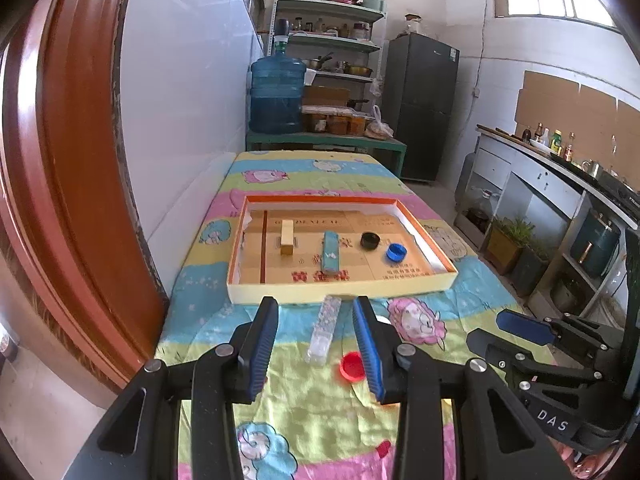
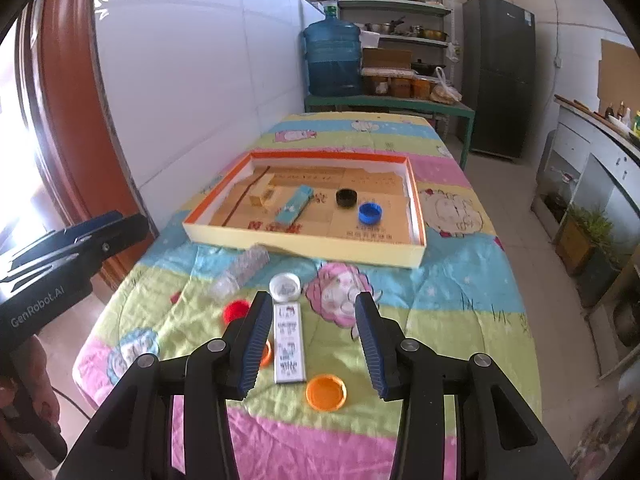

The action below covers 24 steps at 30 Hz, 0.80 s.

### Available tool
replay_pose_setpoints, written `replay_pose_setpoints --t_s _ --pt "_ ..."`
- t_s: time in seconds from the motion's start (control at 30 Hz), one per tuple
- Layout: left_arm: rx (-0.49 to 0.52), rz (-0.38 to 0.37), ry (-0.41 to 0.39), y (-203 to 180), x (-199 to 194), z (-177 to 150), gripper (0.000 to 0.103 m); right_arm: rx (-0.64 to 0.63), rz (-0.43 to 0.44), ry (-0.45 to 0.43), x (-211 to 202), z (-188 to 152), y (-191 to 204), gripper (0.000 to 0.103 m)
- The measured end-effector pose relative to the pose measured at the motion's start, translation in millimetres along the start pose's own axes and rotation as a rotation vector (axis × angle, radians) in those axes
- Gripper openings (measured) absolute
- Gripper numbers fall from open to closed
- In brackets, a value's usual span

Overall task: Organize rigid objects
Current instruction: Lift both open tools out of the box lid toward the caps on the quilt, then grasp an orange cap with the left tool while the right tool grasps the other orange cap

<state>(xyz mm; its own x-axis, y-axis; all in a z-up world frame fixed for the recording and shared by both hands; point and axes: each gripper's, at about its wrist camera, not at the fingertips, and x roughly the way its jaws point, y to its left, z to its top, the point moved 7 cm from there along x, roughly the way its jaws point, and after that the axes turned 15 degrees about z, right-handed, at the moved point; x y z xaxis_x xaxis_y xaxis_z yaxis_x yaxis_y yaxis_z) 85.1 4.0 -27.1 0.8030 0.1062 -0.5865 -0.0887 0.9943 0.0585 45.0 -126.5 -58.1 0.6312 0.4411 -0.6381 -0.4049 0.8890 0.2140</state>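
A shallow cardboard tray (image 1: 340,290) (image 2: 304,250) lies on the cartoon-print cloth. It holds a wooden block (image 1: 287,238) (image 2: 262,194), a teal box (image 1: 331,251) (image 2: 295,204), a black cap (image 1: 370,240) (image 2: 346,197) and a blue cap (image 1: 396,252) (image 2: 370,213). My left gripper (image 1: 316,320) is open above a clear plastic box (image 1: 324,330) (image 2: 242,270), with a red cap (image 1: 353,366) (image 2: 236,310) beside it. My right gripper (image 2: 312,314) is open above a white printed box (image 2: 289,342). A white cap (image 2: 285,285) and an orange cap (image 2: 326,392) lie near it.
The table stands against a white tiled wall (image 1: 180,100) with a red door frame (image 1: 68,160) at left. A blue water jug (image 1: 276,92) and shelves stand behind. A fridge (image 1: 420,108) and a counter (image 1: 560,184) stand at right. Another orange cap (image 2: 266,354) peeks from behind my right gripper's left finger.
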Motion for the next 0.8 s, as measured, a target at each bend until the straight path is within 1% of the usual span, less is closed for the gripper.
replay_pose_setpoints --t_s 0.2,0.47,0.8 --pt "-0.007 -0.024 0.026 -5.3 0.9 -24.8 0.039 0.002 -0.005 0.036 4.9 -28.8 1.0 0.044" --pt "-0.007 -0.056 0.088 -13.8 11.5 -54.8 0.039 0.025 -0.022 0.097 22.7 -61.1 -5.5 0.044" --pt "0.014 -0.090 0.118 -27.2 17.8 -73.6 0.039 0.019 -0.038 0.124 38.0 -72.7 -13.9 0.044"
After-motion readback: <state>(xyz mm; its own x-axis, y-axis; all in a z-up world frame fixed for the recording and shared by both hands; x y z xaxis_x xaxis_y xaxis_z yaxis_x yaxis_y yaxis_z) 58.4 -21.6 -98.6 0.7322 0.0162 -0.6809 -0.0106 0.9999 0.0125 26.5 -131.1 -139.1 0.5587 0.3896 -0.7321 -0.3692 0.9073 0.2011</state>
